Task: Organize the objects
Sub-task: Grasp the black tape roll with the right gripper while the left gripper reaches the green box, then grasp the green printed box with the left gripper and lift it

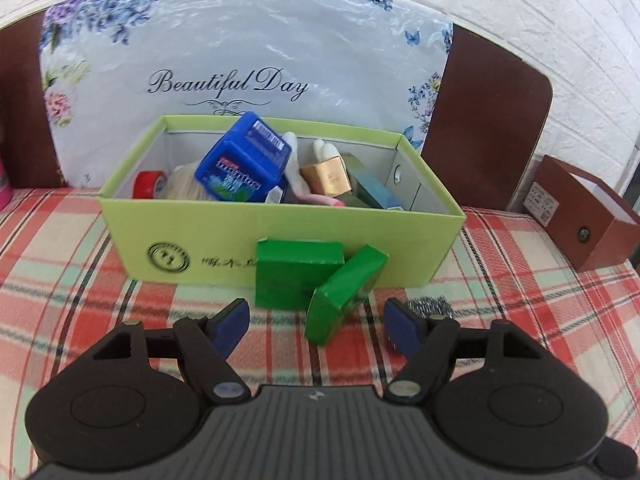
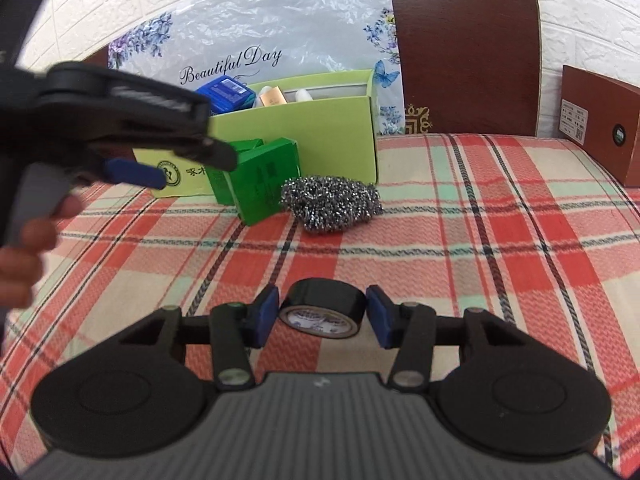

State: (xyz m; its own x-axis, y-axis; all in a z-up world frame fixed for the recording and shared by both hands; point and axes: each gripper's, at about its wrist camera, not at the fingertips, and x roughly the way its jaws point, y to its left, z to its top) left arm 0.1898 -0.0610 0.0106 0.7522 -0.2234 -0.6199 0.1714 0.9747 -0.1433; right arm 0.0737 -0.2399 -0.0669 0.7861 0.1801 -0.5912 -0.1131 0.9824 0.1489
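A light green open box (image 1: pixel 280 240) stands on the plaid cloth and holds a blue pack (image 1: pixel 244 164), a gold bottle (image 1: pixel 326 176), red tape (image 1: pixel 149 183) and other items. Two green cartons (image 1: pixel 296 274) (image 1: pixel 344 292) lean against its front. My left gripper (image 1: pixel 316 322) is open and empty just in front of them. My right gripper (image 2: pixel 322 316) has a black tape roll (image 2: pixel 322 308) between its pads, which sit at the roll's sides; the roll rests on the cloth. The left gripper also shows in the right wrist view (image 2: pixel 132 172).
A steel wool scourer (image 2: pixel 332 204) lies right of the cartons, also in the left wrist view (image 1: pixel 432 306). A brown box (image 1: pixel 580 224) stands at the right edge. A floral "Beautiful Day" bag (image 1: pixel 240 60) and brown headboard (image 2: pixel 464 48) stand behind.
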